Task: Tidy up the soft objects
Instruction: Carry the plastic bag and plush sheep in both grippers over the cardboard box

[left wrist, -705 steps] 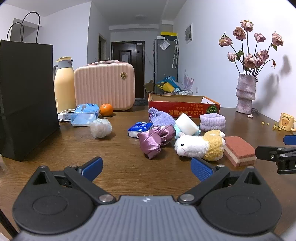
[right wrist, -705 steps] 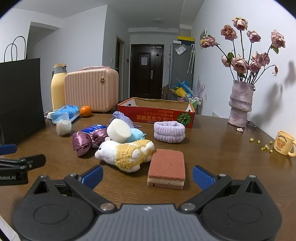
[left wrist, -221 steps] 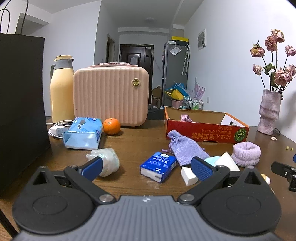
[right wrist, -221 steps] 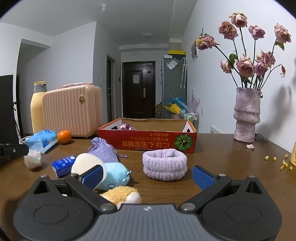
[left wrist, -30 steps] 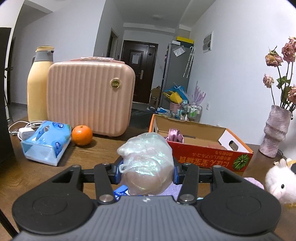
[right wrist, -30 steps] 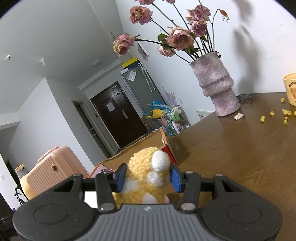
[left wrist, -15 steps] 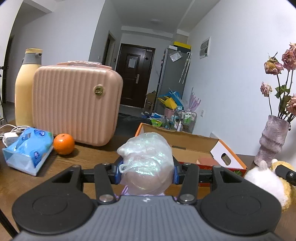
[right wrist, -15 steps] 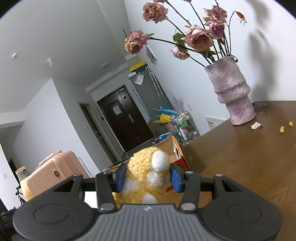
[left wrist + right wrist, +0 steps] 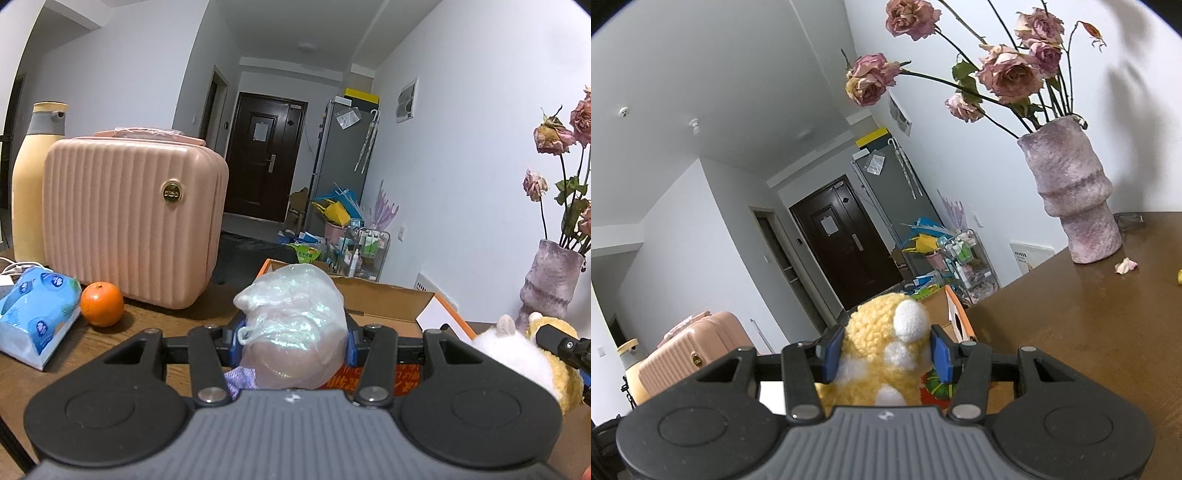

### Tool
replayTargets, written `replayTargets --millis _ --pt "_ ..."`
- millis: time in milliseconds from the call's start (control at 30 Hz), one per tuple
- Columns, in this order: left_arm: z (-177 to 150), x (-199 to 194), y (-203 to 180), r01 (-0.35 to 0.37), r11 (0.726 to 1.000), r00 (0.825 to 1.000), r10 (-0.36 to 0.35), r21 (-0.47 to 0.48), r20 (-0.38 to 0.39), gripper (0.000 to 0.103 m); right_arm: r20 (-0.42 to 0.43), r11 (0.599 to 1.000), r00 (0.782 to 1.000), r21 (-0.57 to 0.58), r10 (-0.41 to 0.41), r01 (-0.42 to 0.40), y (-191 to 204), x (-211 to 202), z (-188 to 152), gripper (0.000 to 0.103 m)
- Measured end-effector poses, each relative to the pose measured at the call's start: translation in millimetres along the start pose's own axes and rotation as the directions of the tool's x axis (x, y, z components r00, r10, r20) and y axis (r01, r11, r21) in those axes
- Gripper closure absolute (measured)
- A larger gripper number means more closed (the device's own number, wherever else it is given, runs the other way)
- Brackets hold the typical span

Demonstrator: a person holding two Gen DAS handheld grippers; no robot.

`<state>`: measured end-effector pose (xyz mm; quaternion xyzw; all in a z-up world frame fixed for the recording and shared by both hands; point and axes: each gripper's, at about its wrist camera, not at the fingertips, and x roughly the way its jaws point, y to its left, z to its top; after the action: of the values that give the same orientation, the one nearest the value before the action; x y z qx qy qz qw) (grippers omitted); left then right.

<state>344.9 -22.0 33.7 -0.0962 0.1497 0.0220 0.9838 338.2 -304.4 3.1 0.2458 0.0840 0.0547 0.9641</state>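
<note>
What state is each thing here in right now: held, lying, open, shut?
Left tool: shut on the plastic bag ball.
Right tool: shut on the plush sheep, lifted.
Cardboard box: open on top.
Pink case: shut, upright.
Orange: resting on the table.
Tissue pack: lying on the table.

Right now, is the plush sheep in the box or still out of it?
Out. The plush sheep is clamped in the right hand-held gripper, held in the air short of the cardboard box.
</note>
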Motion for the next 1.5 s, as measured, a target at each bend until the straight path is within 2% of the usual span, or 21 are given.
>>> replayTargets --millis 1000,1500 --pt "12 56 -24 -0.015 0.999 0.999 0.014 0.045 0.029 0.054 0.001 0.999 1.0 -0.043 0.015 -0.015 -2 80 20 0.055" --pt "31 93 -36 -0.026 0.999 0.999 0.025 0.04 0.039 0.054 0.005 0.998 1.0 -0.066 -0.001 0.002 -4 119 39 0.055"
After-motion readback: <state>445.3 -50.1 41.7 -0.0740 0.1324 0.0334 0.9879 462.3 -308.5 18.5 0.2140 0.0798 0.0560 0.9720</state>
